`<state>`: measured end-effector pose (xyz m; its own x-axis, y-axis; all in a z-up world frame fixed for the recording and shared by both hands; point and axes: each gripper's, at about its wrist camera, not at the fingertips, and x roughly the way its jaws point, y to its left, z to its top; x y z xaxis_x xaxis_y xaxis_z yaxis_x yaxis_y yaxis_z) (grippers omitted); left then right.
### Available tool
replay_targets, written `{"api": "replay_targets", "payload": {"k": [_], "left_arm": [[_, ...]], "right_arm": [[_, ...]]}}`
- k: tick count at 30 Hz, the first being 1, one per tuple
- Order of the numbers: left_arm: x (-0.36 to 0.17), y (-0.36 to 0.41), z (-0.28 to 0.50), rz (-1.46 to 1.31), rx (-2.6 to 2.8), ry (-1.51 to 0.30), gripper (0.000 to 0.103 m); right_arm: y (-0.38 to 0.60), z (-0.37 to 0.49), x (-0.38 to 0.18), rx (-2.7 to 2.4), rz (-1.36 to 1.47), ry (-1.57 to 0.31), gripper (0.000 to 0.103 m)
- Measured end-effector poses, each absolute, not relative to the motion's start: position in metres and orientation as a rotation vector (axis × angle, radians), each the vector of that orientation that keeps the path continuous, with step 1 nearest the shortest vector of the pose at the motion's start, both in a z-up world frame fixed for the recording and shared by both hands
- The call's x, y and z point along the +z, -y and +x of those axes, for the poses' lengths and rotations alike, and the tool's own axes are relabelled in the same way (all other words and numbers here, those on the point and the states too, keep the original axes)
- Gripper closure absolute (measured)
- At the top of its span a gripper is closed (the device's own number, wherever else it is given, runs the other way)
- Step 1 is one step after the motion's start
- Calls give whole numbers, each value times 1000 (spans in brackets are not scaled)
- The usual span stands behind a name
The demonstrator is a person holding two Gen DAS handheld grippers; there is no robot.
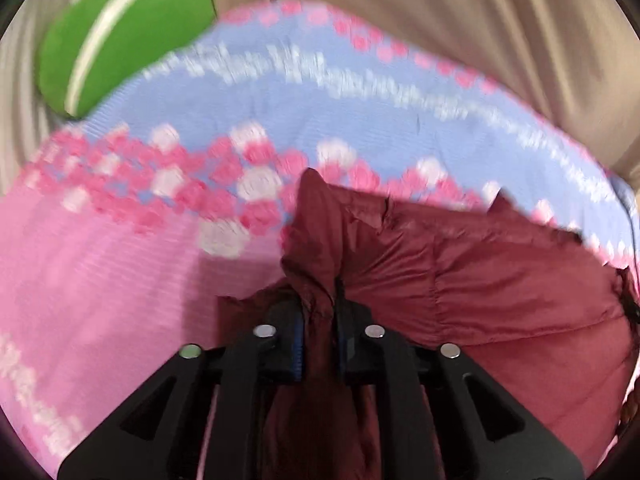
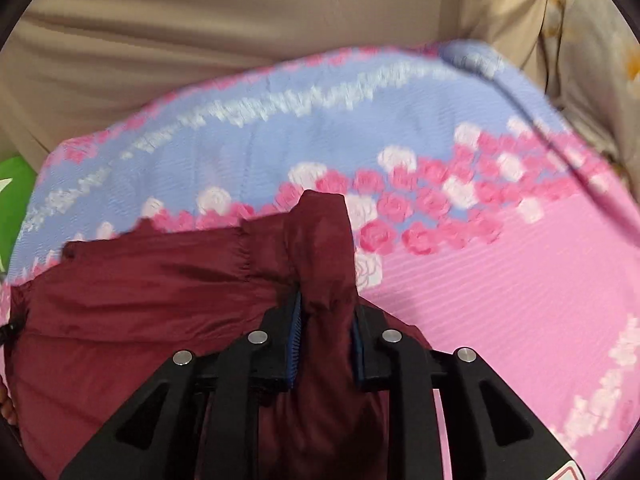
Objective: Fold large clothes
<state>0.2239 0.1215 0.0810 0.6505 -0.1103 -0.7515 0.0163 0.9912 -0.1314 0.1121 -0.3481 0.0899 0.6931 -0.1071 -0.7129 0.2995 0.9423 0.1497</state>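
A dark red padded jacket [image 1: 480, 292] lies on a pink and blue flowered bedspread [image 1: 120, 264]. In the left wrist view my left gripper [image 1: 319, 304] is shut on a bunched corner of the jacket, which sticks up between the blue pads. The rest of the jacket spreads to the right. In the right wrist view the same jacket [image 2: 140, 300] spreads to the left, and my right gripper [image 2: 324, 304] is shut on a thick fold of it. That fold rises above the fingertips. The bedspread [image 2: 500, 300] shows pink on the right of that view.
A green cushion [image 1: 120, 36] with a white stripe lies at the bedspread's far left corner; its edge [image 2: 12, 200] shows in the right wrist view. Beige cloth [image 1: 460, 12] covers the far side, and a pale flowered cloth [image 2: 592, 60] hangs at far right.
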Motion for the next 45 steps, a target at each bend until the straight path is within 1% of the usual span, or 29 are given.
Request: {"api": "replay_targets", "payload": {"k": [1, 2, 3, 4, 6, 9, 10, 11, 13, 16, 20, 23, 24, 25, 26, 27, 29, 31, 32, 34, 35, 37, 41, 42, 43, 45], "left_arm": [[93, -120, 215, -113, -74, -826, 84], [110, -114, 201, -91, -87, -769, 79], [128, -102, 184, -55, -105, -708, 68], [142, -87, 168, -34, -154, -671, 59], [151, -59, 149, -12, -274, -663, 53], [133, -5, 128, 40, -475, -763, 53], [121, 7, 125, 54, -505, -804, 52], [106, 16, 122, 74, -511, -842, 52], [81, 18, 118, 99, -480, -892, 52], [69, -3, 107, 95, -427, -880, 52], [59, -26, 91, 82, -353, -865, 52], [53, -34, 85, 55, -337, -864, 51], [52, -34, 83, 56, -326, -860, 50], [53, -33, 84, 60, -318, -857, 50], [53, -31, 83, 69, -304, -852, 50], [53, -28, 85, 77, -296, -848, 49], [52, -26, 82, 90, -280, -839, 49], [52, -24, 80, 91, -270, -832, 48], [51, -25, 80, 86, -266, -830, 48], [50, -25, 79, 81, -265, -826, 47], [49, -25, 78, 83, -261, -822, 46], [47, -25, 78, 91, -255, -813, 44], [46, -24, 78, 96, -247, -805, 42], [46, -24, 77, 98, -246, -800, 41], [45, -25, 76, 100, -244, -795, 40], [44, -24, 74, 108, -231, -779, 36]], "right_arm": [[335, 96, 107, -201, 245, -721, 80], [324, 86, 119, -181, 222, -686, 76], [306, 74, 132, -145, 188, -643, 73], [289, 66, 142, -97, 168, -619, 69], [257, 55, 149, 38, 162, -613, 68], [198, 52, 130, 277, 152, -709, 69], [176, 50, 116, 323, 109, -755, 73], [167, 47, 107, 327, 73, -773, 75], [166, 39, 87, 274, 15, -805, 75], [207, 25, 71, 168, 70, -819, 75], [298, -4, 52, -68, 227, -829, 76], [335, -18, 41, -121, 307, -832, 83], [337, -21, 41, -125, 327, -835, 83], [335, -24, 45, -147, 324, -837, 82], [331, -25, 51, -170, 310, -827, 76], [327, -28, 59, -174, 300, -806, 73], [315, -33, 74, -134, 294, -762, 73], [310, -30, 75, -145, 261, -760, 72], [306, -24, 67, -177, 221, -783, 70], [307, -13, 44, -209, 197, -850, 71], [309, -15, 40, -207, 217, -841, 71], [308, -19, 50, -224, 226, -844, 70], [303, -25, 70, -142, 305, -772, 68], [299, -24, 69, -138, 293, -773, 68], [294, -20, 61, -152, 262, -794, 65], [286, -15, 43, -165, 239, -822, 64]]}}
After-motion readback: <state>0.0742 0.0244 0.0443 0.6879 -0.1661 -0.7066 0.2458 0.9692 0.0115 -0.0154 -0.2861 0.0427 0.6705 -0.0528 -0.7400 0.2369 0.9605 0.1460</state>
